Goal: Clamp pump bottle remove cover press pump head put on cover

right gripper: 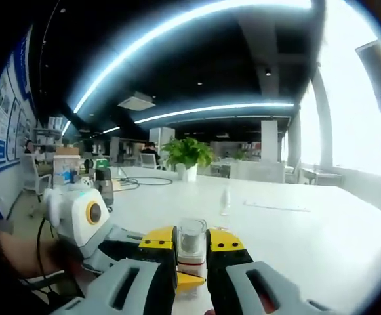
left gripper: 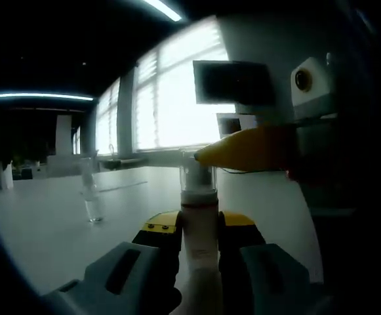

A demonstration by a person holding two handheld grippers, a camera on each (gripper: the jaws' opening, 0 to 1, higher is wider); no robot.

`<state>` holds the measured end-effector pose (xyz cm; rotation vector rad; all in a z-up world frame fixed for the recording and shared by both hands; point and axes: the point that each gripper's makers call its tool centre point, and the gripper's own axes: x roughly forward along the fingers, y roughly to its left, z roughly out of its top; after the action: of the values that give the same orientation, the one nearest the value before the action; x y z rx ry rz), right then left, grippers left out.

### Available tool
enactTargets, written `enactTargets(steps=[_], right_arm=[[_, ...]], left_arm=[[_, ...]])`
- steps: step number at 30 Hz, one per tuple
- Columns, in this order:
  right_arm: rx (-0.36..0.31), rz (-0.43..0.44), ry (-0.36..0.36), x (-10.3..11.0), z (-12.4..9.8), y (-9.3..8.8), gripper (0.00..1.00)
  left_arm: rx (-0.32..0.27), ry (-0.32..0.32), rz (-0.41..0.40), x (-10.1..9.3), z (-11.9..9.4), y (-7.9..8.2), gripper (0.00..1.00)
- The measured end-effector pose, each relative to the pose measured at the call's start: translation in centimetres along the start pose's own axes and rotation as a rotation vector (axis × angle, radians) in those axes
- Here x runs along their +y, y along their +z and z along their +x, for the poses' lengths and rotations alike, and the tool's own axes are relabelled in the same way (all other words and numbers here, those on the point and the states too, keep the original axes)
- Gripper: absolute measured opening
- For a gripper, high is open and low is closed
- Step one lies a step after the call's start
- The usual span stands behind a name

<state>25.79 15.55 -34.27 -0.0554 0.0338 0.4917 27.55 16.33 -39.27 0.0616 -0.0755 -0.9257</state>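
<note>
A pump bottle (left gripper: 200, 230) with a pale pinkish-white body stands upright on the white table (left gripper: 46, 236). My left gripper (left gripper: 200, 226) is shut on the body, its yellow-tipped jaws pressing both sides. A clear cover (left gripper: 197, 174) sits on the bottle's top. My right gripper (left gripper: 242, 149) comes in from the right, with a yellow fingertip at the cover's upper edge. In the right gripper view, the clear cover (right gripper: 191, 237) sits between the right gripper's (right gripper: 191, 248) yellow pads, which are shut on it. The left gripper (right gripper: 105, 252) shows low at the left, below the cover.
A small clear bottle (left gripper: 93, 197) stands alone further out on the table, and is also seen in the right gripper view as a small clear bottle (right gripper: 225, 200). A potted plant (right gripper: 187, 154) and desk clutter (right gripper: 79, 172) sit at the far end. Bright windows (left gripper: 170, 98) line one side.
</note>
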Motion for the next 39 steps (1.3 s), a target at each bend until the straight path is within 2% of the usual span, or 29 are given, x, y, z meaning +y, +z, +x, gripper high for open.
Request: enactTargets(steps=[9, 20, 24, 29, 39], right_arm=[[-0.012, -0.082, -0.037, 0.24, 0.2, 0.16, 0.12], [-0.023, -0.057, -0.027, 0.12, 0.29, 0.18, 0.13], [-0.029, -0.081, -0.027, 0.13, 0.28, 0.17, 0.13], [-0.025, -0.084, -0.013, 0.45, 0.47, -0.08, 0.18], [-0.04, -0.089, -0.017, 0.5, 0.45, -0.02, 0.2]], left_arm=[[0.001, 0.0, -0.008, 0.27, 0.01, -0.13, 0.13], [0.0, -0.001, -0.019, 0.36, -0.03, -0.15, 0.13], [0.001, -0.003, -0.021, 0.34, 0.0, -0.17, 0.13], [0.001, -0.002, -0.022, 0.33, -0.01, -0.17, 0.13], [0.004, -0.003, -0.026, 0.38, -0.03, -0.25, 0.13]])
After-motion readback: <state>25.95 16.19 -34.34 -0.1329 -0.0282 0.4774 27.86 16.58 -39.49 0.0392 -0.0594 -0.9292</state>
